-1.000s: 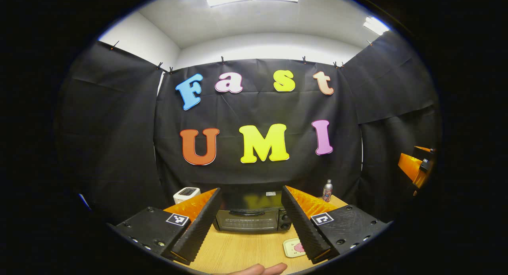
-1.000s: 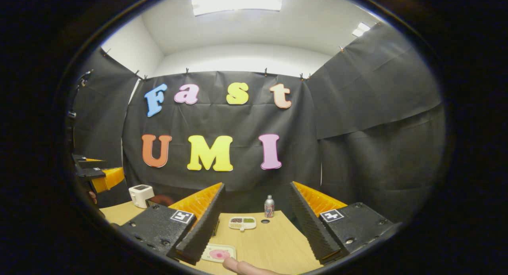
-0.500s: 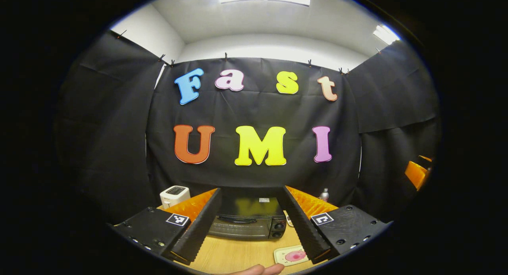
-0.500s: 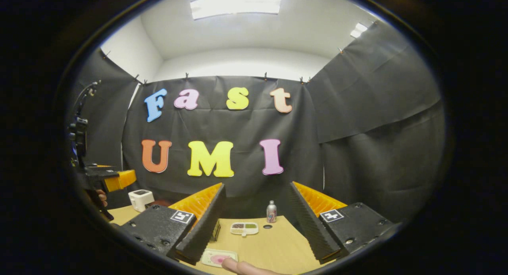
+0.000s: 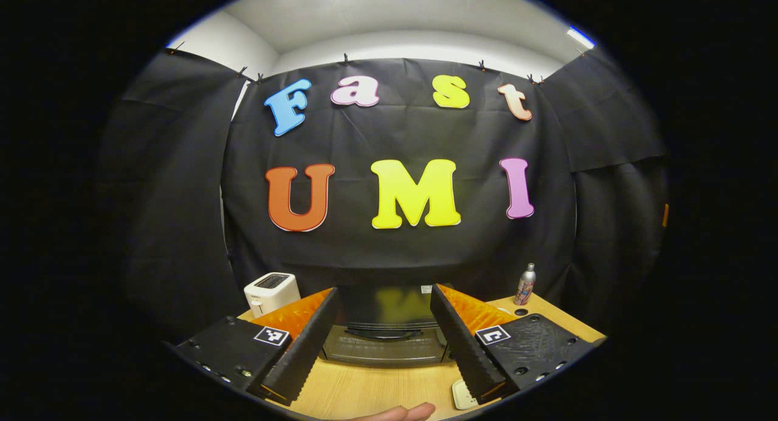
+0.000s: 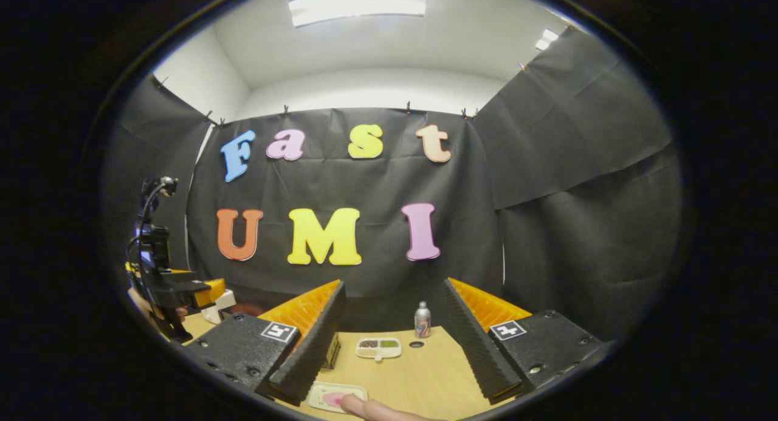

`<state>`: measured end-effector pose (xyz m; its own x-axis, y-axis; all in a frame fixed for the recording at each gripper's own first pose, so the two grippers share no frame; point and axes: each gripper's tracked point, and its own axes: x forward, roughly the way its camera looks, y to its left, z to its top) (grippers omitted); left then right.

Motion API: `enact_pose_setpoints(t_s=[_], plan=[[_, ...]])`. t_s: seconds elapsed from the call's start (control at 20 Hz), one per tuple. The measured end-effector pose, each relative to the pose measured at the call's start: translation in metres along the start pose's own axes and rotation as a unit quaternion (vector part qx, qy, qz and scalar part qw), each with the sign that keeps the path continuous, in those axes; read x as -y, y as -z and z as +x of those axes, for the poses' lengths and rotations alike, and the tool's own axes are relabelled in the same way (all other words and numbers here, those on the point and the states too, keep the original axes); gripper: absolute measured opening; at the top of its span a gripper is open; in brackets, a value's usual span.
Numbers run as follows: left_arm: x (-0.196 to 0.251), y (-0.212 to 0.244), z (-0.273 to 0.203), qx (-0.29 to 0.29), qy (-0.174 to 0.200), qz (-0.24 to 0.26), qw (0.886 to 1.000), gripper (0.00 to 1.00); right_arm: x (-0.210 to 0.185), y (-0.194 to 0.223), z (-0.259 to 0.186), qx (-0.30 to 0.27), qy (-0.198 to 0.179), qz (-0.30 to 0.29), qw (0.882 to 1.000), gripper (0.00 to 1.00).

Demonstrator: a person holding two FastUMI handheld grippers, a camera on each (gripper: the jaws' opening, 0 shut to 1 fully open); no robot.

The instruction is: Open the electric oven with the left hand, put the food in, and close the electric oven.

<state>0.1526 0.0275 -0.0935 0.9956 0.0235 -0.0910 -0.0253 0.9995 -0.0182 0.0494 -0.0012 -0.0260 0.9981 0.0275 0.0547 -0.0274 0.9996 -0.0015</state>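
Facing the electric oven [image 5: 384,327] squarely in the left gripper view, the left gripper [image 5: 384,342] is hovering with its jaws spread wide and nothing between them. The oven is sitting straight ahead, framed in the gap between the fingers, its door shut and its handle [image 5: 383,332] lying across the upper part of the door, apart from both fingers. A white toaster [image 5: 271,291] is standing off to the gripper's left, a small bottle [image 5: 526,285] to its right, all on the wooden table [image 5: 371,390]. A pale tray corner [image 5: 462,395] is peeking out beside the right finger.

Looking along the right gripper [image 6: 392,348] in the right gripper view, its jaws are likewise standing wide apart and holding nothing. Just below its left finger, the food plate [image 6: 335,397] with a pink item is resting on the table, a person's fingertip [image 6: 355,404] touching its edge. A divided dish [image 6: 378,347] and the bottle are lying farther ahead.

Judging by this, the task is only beginning: opening, loading and closing are all still to come.
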Motion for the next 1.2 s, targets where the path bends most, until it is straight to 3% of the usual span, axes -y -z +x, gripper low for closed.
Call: enact_pose_setpoints(t_s=[0.15,0.2,0.35,0.45,0.55,0.6,0.65,0.75,0.95,1.2], plan=[[0.006,0.021,0.028,-0.021,0.005,0.002,1.0,0.96,0.01,0.008,0.009,-0.002,0.004,-0.003,1.0,0.96],[0.01,0.027,0.038,-0.025,0.008,0.001,1.0,0.96,0.015,0.012,0.012,-0.002,0.009,-0.004,1.0,1.0],[0.017,0.042,0.065,-0.037,0.017,0.004,0.999,1.0,0.034,0.018,0.019,0.001,0.026,-0.008,1.0,0.96],[0.024,0.056,0.08,-0.054,0.022,0.011,0.998,0.96,0.047,0.025,0.024,0.001,0.039,-0.014,0.999,1.0],[0.028,0.073,0.095,-0.075,0.022,0.017,0.997,0.96,0.055,0.036,0.028,-0.006,0.047,-0.017,0.999,0.96],[0.026,0.082,0.098,-0.088,0.019,0.021,0.996,0.96,0.057,0.041,0.029,-0.013,0.047,-0.018,0.999,1.0],[0.026,0.09,0.102,-0.101,0.016,0.022,0.994,0.96,0.06,0.046,0.031,-0.019,0.048,-0.016,0.999,0.96],[0.021,0.104,0.109,-0.125,0.01,0.019,0.992,0.96,0.064,0.051,0.032,-0.022,0.047,-0.013,0.999,1.0],[0.007,0.126,0.119,-0.173,-0.018,0.018,0.985,0.96,0.07,0.064,0.035,-0.03,0.049,-0.017,0.998,0.96],[0.002,0.133,0.12,-0.206,-0.007,-0.003,0.979,0.93,0.071,0.083,0.034,-0.062,0.039,-0.018,0.997,0.96]])
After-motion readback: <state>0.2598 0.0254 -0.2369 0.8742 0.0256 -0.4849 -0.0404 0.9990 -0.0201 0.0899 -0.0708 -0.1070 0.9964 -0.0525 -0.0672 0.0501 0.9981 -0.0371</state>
